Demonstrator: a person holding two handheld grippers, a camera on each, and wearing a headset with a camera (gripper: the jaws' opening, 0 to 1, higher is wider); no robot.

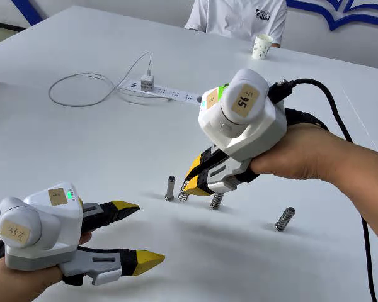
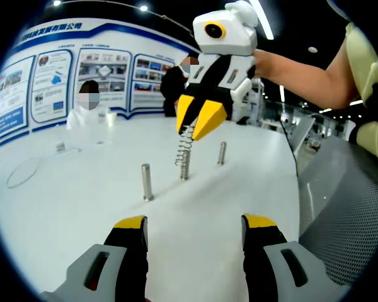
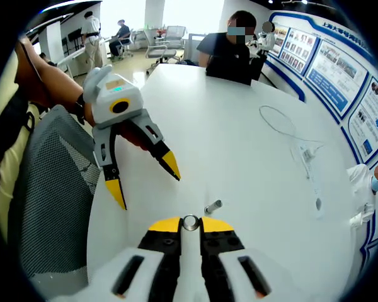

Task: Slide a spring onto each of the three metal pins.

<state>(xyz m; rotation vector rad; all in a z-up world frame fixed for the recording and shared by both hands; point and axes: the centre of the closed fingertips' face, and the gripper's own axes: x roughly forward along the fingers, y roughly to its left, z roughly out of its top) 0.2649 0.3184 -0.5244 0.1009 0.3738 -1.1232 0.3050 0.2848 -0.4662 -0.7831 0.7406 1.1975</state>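
Observation:
Three metal pins stand upright on the white table [image 1: 82, 145]. The left pin [image 1: 170, 187] [image 2: 147, 182] is bare. My right gripper [image 1: 192, 187] [image 2: 200, 118] [image 3: 190, 226] points down over the middle pin [image 2: 184, 170], shut on a spring [image 1: 183, 191] [image 2: 186, 143] [image 3: 190, 221] whose lower end is around that pin. The right pin [image 1: 217, 200] [image 2: 222, 153] carries a spring. A loose spring [image 1: 284, 218] lies on the table to the right. My left gripper [image 1: 145, 233] [image 2: 195, 223] [image 3: 145, 182] is open and holds nothing, near the table's front left.
A power strip [image 1: 160, 92] with a plugged charger and a looped white cable [image 1: 75, 85] lies farther back. A paper cup [image 1: 261, 46] stands at the far edge, in front of a seated person [image 1: 239, 16]. A mesh chair [image 2: 346, 201] is beside the table.

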